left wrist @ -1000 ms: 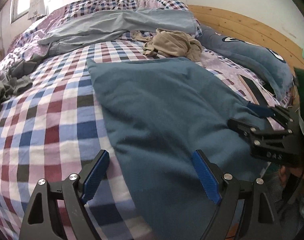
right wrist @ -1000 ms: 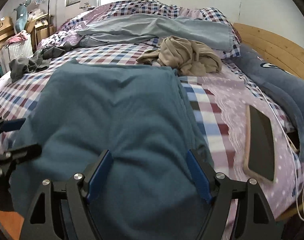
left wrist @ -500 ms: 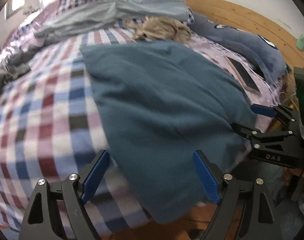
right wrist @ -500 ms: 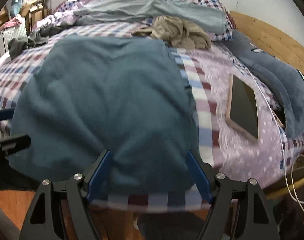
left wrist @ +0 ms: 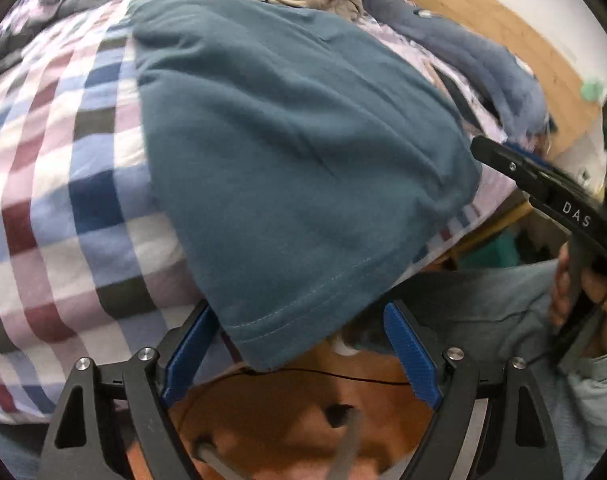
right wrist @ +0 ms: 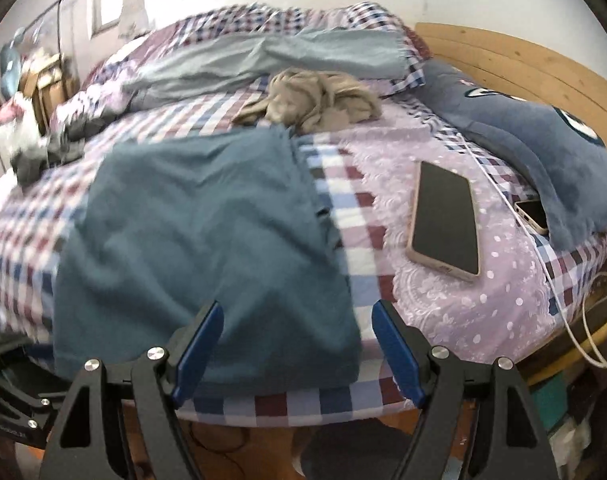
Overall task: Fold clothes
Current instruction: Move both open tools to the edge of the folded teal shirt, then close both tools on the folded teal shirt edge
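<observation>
— Where does the teal garment lie?
— Spread flat on the checked bed, filling the centre-left of the right wrist frame, its hem draped over the near edge.
— And the fingers?
— The left gripper and the right gripper both stand spread wide, grasping nothing, at the bottom of their frames.
— Anything beside it?
— A phone at centre right, a beige crumpled garment above.

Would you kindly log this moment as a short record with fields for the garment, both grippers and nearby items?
garment: teal shirt lying flat on the checked bedspread, hem hanging over the bed's edge
left hand-held gripper: open, at the hem, not gripping
right hand-held gripper: open, not gripping
nearby: phone, beige garment
</observation>
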Action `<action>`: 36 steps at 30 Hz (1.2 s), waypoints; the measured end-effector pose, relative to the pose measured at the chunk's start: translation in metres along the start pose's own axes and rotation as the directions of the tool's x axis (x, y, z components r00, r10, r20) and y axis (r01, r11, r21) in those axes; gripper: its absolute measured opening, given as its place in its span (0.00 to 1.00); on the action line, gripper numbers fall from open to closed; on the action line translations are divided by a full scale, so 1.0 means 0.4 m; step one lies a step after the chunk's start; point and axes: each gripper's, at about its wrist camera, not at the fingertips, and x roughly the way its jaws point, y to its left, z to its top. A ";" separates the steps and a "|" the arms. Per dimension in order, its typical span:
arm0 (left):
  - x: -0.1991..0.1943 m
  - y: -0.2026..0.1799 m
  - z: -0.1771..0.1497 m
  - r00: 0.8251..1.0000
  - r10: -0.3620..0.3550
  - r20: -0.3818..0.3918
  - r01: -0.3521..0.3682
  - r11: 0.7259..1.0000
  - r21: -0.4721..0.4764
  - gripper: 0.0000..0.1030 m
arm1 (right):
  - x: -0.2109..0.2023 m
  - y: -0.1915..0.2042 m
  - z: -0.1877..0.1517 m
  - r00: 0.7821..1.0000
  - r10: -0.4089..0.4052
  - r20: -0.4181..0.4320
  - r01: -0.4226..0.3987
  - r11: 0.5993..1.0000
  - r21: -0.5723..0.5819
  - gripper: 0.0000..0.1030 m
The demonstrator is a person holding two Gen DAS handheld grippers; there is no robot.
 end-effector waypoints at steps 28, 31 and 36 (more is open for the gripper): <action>0.013 0.157 -0.019 0.888 -0.432 0.154 0.455 0.782 -0.426 0.80 | -0.049 0.006 0.015 0.992 0.073 0.106 -0.074 0.997 0.004 0.78; 0.004 0.161 -0.020 0.870 -0.460 0.180 0.490 0.757 -0.433 0.72 | -0.054 0.010 0.017 0.990 0.077 0.118 -0.077 0.997 -0.004 0.78; 0.002 0.171 -0.024 0.866 -0.466 0.183 0.494 0.739 -0.458 0.42 | -0.057 0.016 0.018 0.988 0.088 0.128 -0.087 0.996 -0.015 0.78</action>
